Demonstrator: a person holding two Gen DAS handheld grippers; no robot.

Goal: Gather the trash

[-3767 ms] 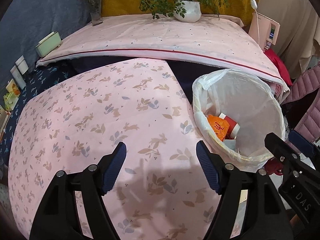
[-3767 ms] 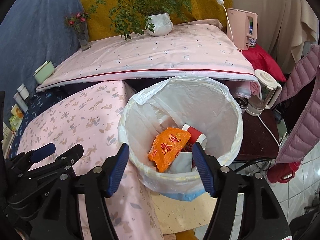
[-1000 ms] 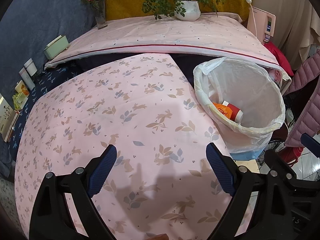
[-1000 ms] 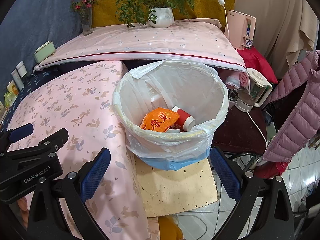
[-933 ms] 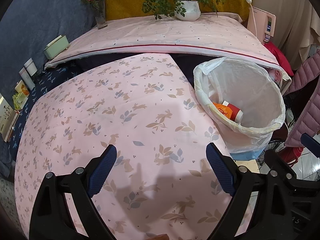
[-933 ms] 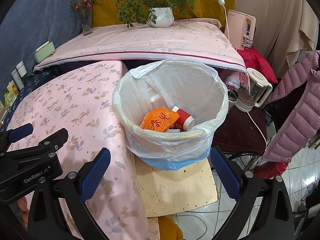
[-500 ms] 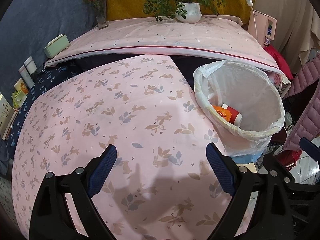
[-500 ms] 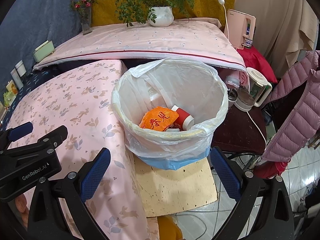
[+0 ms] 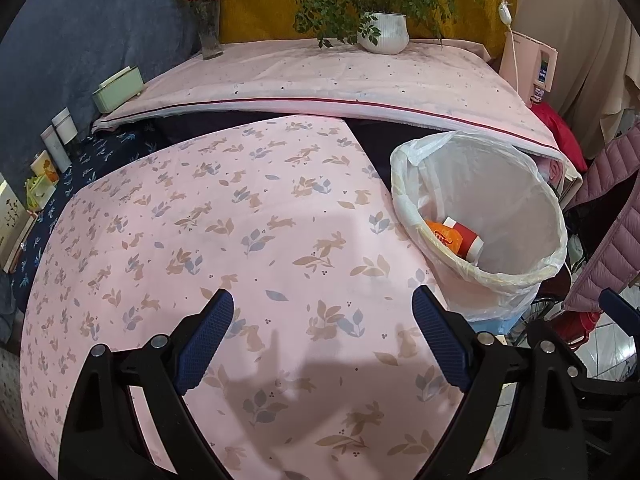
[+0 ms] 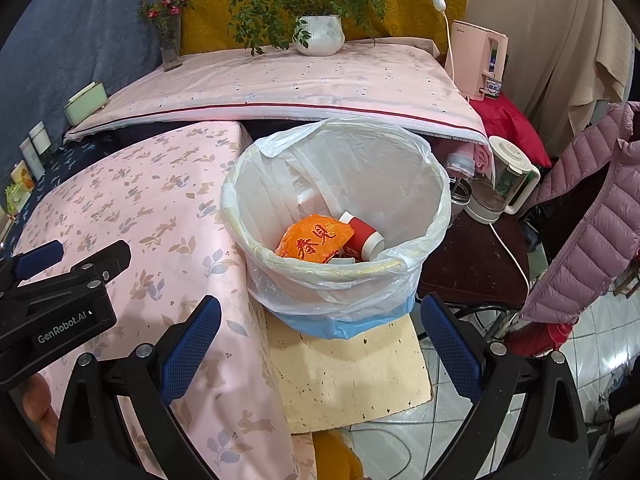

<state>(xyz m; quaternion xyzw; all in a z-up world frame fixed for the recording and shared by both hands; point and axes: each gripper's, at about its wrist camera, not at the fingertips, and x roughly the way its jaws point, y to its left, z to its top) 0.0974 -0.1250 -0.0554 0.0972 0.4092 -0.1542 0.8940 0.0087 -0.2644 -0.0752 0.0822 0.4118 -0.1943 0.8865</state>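
Since earlier: both tools wider, empty.

A lived-in home: desks draped in pink cloth (image 9: 280,216), a potted plant (image 10: 319,34), a flower vase (image 10: 170,46), a kettle (image 10: 506,178), a lined bin (image 10: 400,184), a puffer jacket (image 10: 592,216) and tiled floor (image 10: 588,364).

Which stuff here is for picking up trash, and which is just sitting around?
For the job: trash bin, orange wrapper, red-and-white cup, left gripper, right gripper, both open.

Just around: potted plant, flower vase, kettle, pink jacket.
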